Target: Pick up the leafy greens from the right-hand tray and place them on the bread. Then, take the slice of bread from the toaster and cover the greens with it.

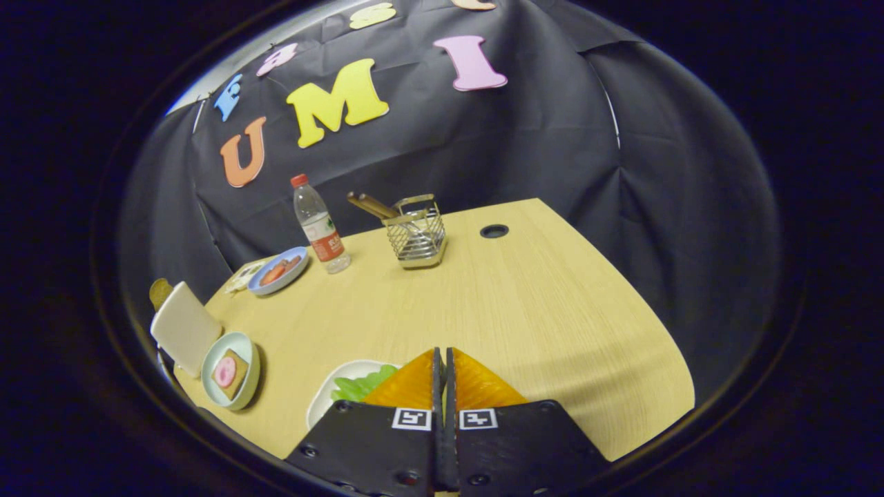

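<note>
- Gripper view: my gripper (443, 359) hangs over the near edge of the pale wooden tabletop (525, 310), and my fingers (414, 390) are pressed together with nothing between them.
- The ruffled green leafy greens (359, 386) lie in a white oval tray (331, 390) at the near edge of the tabletop, just to the left of my fingers and partly hidden behind them.
- Further along the near edge toward the left corner sits a light blue round dish (246, 345) holding a square slice of brown bread (232, 374) with a pink round slice (225, 373) on top.
- Touching that dish on its far-left side stands a white boxy toaster (183, 328) at the left corner; a brown rounded slice of bread (160, 291) pokes up behind its top.
- Along the left edge, further back, a blue shallow plate (269, 286) carries reddish food pieces (277, 270).
- Just beside that plate stands an upright clear plastic bottle with a red cap (319, 224).
- Near the far edge, a silver wire basket (416, 233) holds wooden-handled utensils (371, 205) leaning left.
- A dark round hole (494, 231) sits in the tabletop near the far edge, right of the basket.
</note>
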Tool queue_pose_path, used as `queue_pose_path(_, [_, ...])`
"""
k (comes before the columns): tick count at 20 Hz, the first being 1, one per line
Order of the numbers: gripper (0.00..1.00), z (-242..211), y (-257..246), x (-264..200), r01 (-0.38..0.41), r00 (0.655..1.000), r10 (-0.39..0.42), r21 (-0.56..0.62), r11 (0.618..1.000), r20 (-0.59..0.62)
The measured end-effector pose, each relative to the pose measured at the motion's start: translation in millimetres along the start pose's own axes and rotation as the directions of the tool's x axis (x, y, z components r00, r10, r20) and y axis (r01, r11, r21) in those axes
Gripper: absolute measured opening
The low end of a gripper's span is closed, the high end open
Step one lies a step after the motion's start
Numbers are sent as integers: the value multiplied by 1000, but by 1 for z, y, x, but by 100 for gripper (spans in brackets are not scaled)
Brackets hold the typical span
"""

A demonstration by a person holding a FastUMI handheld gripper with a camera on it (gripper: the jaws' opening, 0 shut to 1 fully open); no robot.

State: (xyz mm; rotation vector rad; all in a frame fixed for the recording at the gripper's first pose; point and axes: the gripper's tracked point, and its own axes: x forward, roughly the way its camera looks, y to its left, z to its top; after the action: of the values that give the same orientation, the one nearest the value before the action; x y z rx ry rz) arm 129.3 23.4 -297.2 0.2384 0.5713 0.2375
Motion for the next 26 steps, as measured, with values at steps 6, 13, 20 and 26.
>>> queue_pose_path(6, [0,29,25,-28,-85,996,86,-81,993,4])
queue_pose_path(13, [0,61,61,-56,-105,992,114,-140,985,58])
queue_pose_path(20, [0,91,153,-97,-192,975,209,-179,965,79])
queue_pose_path(26, [0,75,285,-95,-330,939,344,-211,920,30])
